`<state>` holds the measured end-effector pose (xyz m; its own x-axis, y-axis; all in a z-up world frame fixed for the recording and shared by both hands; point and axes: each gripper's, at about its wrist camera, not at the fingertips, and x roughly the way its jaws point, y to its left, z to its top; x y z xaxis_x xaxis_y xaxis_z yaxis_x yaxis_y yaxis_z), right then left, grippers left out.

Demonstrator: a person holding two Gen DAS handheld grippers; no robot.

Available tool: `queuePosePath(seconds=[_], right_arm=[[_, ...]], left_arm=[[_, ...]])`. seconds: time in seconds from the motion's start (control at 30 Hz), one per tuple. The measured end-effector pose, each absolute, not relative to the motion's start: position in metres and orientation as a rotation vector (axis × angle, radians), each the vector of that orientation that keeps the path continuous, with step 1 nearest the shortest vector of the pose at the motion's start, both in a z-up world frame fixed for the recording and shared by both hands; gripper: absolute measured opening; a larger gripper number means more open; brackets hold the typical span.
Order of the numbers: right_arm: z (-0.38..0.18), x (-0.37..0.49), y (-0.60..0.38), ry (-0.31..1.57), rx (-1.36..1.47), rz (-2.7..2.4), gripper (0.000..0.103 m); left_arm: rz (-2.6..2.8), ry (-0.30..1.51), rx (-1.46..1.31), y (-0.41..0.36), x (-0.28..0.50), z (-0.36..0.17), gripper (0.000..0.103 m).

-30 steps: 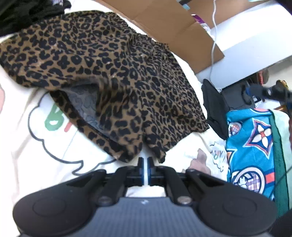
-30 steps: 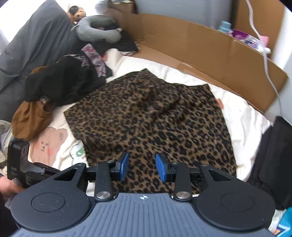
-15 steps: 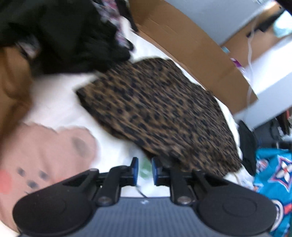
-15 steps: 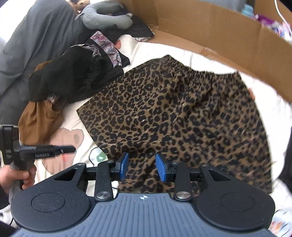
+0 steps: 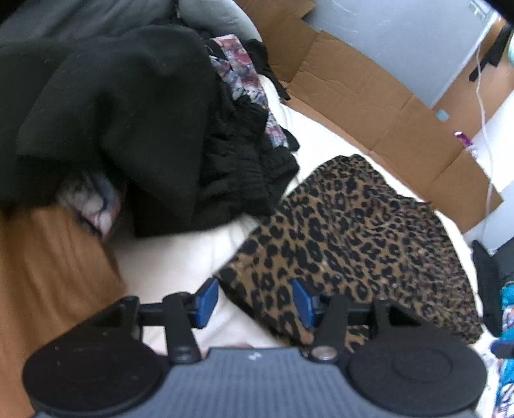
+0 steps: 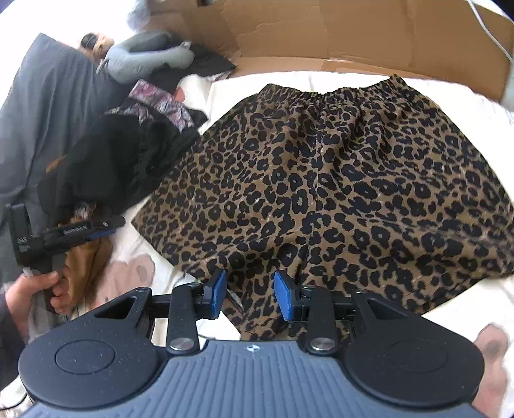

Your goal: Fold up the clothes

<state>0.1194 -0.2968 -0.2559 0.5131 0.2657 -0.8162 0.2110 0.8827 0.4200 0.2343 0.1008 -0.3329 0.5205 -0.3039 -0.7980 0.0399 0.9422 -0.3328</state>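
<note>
Since one second ago the left tongs (image 5: 253, 302) have opened from nearly closed to wide and have swung away from the hem toward the left side edge of the leopard-print shorts (image 6: 337, 180); the right tongs (image 6: 250, 295) have come lower and closer to the hem, with about the same moderate gap as before. Neither pair holds anything now.

The shorts lie spread flat on the white bed sheet (image 6: 465, 96), the elastic waistband on the far side near the cardboard sheets (image 6: 369, 29), the two leg openings toward the cameras. In the left wrist view the left corner of one leg sits between the blue pads. In the right wrist view the right tongs hover at the middle of the hem, near the crotch seam.

The cloth looks thin, light and very soft. I judge it will drape and slide on itself, so a pinch on one layer only may let the other layer fall away. A good hold is probably at the hem corner or the side seam, taking both layers together, or at the gathered waistband, which is thicker. It is not fragile, but a quick pull could wrinkle it again.

There is no real container here. The cardboard is flattened and carries nothing that I can see. Beside the shorts a pile of black clothes (image 5: 135, 122) lies on the bed, with a floral fabric (image 5: 244, 74) in it and a brown garment (image 5: 48, 267) nearer.
</note>
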Motion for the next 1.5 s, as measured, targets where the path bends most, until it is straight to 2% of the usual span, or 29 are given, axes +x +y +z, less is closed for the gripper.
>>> queuePosePath(seconds=[0.13,0.43,0.57,0.6,0.7,0.73,0.77,0.8,0.83,0.87,1.07,1.27,1.37,1.43,1.47,1.5], right_arm=[[-0.278,0.107,-0.297,1.025,0.655,-0.025,0.040],[-0.340,0.089,-0.283,1.105,0.847,-0.075,0.040],[-0.356,0.087,-0.286,1.089,0.948,-0.124,0.045],[-0.360,0.087,-0.288,1.077,0.981,-0.135,0.045],[-0.373,0.087,-0.293,1.063,1.055,-0.162,0.045],[-0.377,0.088,-0.294,1.069,1.076,-0.166,0.045],[-0.382,0.089,-0.295,1.079,1.091,-0.167,0.043],[-0.385,0.089,-0.296,1.091,1.095,-0.168,0.027],[-0.385,0.090,-0.296,1.102,1.087,-0.171,0.013],[-0.383,0.090,-0.297,1.103,1.076,-0.172,0.004],[-0.364,0.081,-0.304,1.135,1.014,-0.172,0.003],[-0.363,0.075,-0.309,1.145,1.013,-0.182,0.002],[-0.368,0.073,-0.307,1.144,1.074,-0.149,0.007],[-0.371,0.071,-0.306,1.132,1.106,-0.148,0.035],[-0.372,0.071,-0.305,1.120,1.116,-0.157,0.059],[-0.374,0.072,-0.305,1.107,1.131,-0.165,0.064]], left_arm=[[-0.202,1.026,-0.257,0.096,0.249,-0.346,0.055],[-0.177,1.065,-0.269,0.097,0.256,-0.380,0.055],[-0.192,1.049,-0.312,0.101,0.253,-0.383,0.053],[-0.199,1.047,-0.329,0.103,0.253,-0.383,0.051],[-0.229,1.049,-0.354,0.104,0.253,-0.386,0.036],[-0.232,1.052,-0.349,0.104,0.253,-0.386,0.027],[-0.233,1.057,-0.344,0.104,0.254,-0.386,0.010],[-0.233,1.061,-0.338,0.104,0.254,-0.386,0.003],[-0.234,1.063,-0.333,0.104,0.255,-0.385,0.004],[-0.232,1.055,-0.323,0.103,0.255,-0.381,0.004],[-0.228,0.968,-0.252,0.103,0.261,-0.351,0.003],[-0.226,0.987,-0.226,0.098,0.267,-0.350,0.003],[-0.202,1.026,-0.268,0.103,0.266,-0.361,0.004],[-0.198,1.037,-0.284,0.106,0.264,-0.366,0.005],[-0.196,1.043,-0.293,0.107,0.263,-0.368,0.005],[-0.197,1.046,-0.302,0.108,0.263,-0.370,0.006]])
